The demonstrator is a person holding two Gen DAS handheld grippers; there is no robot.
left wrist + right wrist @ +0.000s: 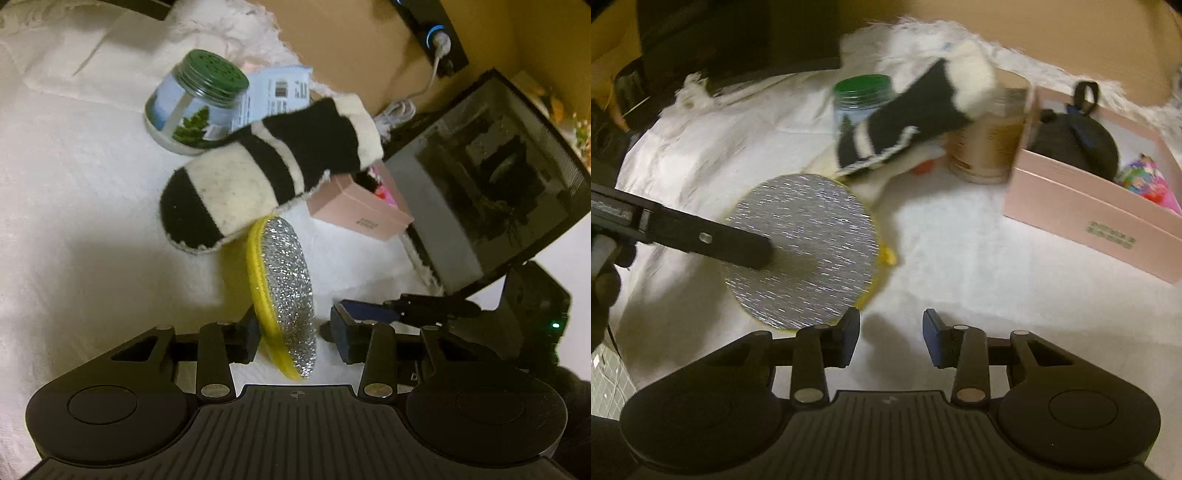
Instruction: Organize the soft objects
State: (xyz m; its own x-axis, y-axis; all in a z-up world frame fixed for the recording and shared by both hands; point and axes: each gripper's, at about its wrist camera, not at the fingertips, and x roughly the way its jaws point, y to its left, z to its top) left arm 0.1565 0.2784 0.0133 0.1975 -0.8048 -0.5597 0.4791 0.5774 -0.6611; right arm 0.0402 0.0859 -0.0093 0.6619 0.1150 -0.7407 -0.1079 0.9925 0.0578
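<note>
A round scrubbing pad [291, 295], silver glitter on one face and yellow on the other, stands on edge between the jaws of my left gripper [295, 338]. Its yellow side leans on the left finger; a small gap shows at the right pad. In the right wrist view one left finger [713, 240] lies across the pad's silver face [812, 251]. My right gripper [891, 339] hangs open over bare white cloth just right of the pad, with nothing between its jaws. A black-and-white striped sock [266, 166] [905, 122] rests against a green-lidded jar [199, 103] [860, 99].
A pink box [358, 210] [1089, 206] at the right holds a black round item [1075, 144] and something colourful. A tan canister [990, 147] stands beside it. A dark glossy case [480, 184] and a white cable [399, 110] lie beyond. White bedding [74, 221] covers the surface.
</note>
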